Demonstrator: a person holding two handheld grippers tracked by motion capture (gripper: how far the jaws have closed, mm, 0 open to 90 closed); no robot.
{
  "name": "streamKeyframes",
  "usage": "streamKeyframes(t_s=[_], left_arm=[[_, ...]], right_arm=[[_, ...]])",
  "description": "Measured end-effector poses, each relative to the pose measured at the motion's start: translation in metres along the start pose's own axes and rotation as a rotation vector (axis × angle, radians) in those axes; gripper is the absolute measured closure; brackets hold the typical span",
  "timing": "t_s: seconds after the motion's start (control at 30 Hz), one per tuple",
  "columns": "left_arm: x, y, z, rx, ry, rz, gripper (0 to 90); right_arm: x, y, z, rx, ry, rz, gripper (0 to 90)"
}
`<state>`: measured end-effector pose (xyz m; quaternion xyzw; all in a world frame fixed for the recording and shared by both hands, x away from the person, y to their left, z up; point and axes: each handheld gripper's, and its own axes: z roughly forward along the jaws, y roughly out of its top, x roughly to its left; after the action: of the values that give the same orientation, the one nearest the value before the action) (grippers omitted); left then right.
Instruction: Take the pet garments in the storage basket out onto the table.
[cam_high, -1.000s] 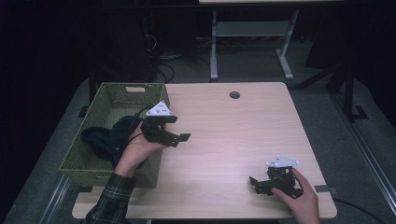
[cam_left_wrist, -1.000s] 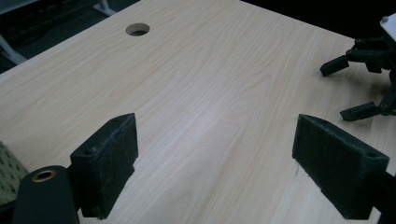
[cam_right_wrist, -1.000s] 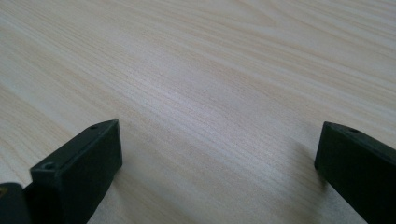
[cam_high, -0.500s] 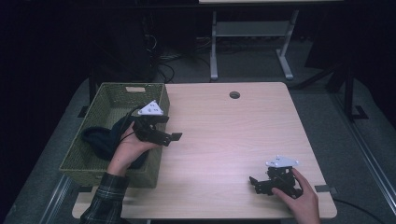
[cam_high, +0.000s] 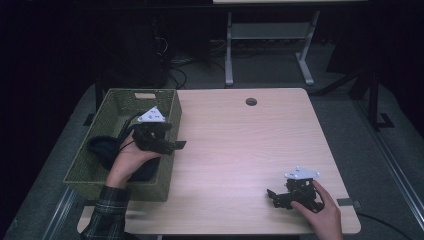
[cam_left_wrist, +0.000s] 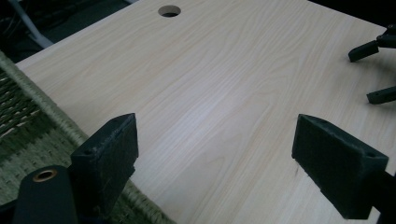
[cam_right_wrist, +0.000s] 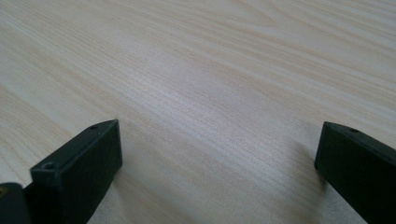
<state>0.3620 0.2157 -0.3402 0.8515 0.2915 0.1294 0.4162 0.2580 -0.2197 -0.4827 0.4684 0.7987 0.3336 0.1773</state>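
A green woven basket (cam_high: 112, 102) stands on the left part of the light wooden table (cam_high: 240, 145), with a dark cloth (cam_high: 102, 150) lying inside it. My left gripper (cam_high: 172, 140) hovers over the basket's right rim, jaws pointing right, open and empty. Its own view has the wide-open left gripper (cam_left_wrist: 215, 158) above the basket's rim (cam_left_wrist: 42, 112) and bare wood. My right gripper (cam_high: 272, 196) rests low near the table's front right corner, jaws pointing left, open with nothing between them. The right gripper (cam_right_wrist: 219, 163) looks along bare wood.
A round cable hole (cam_high: 251, 101) sits near the table's far edge. Behind the table stand a white metal frame (cam_high: 270, 35) and cables on the floor. The right gripper's fingers (cam_left_wrist: 373, 70) show far off in the left gripper view.
My left gripper has moved left and back, from over the table beside the basket to above the basket's right rim. The right gripper has stayed put.
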Motion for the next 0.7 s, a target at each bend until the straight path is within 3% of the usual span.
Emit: streamKeyframes(t_s=[0.7], left_arm=[[0.023,-0.015,-0.031,0.015,0.083,-0.030,14.6]], right_arm=[[0.000,0.000,0.000,0.000,0.000,0.000,0.4]])
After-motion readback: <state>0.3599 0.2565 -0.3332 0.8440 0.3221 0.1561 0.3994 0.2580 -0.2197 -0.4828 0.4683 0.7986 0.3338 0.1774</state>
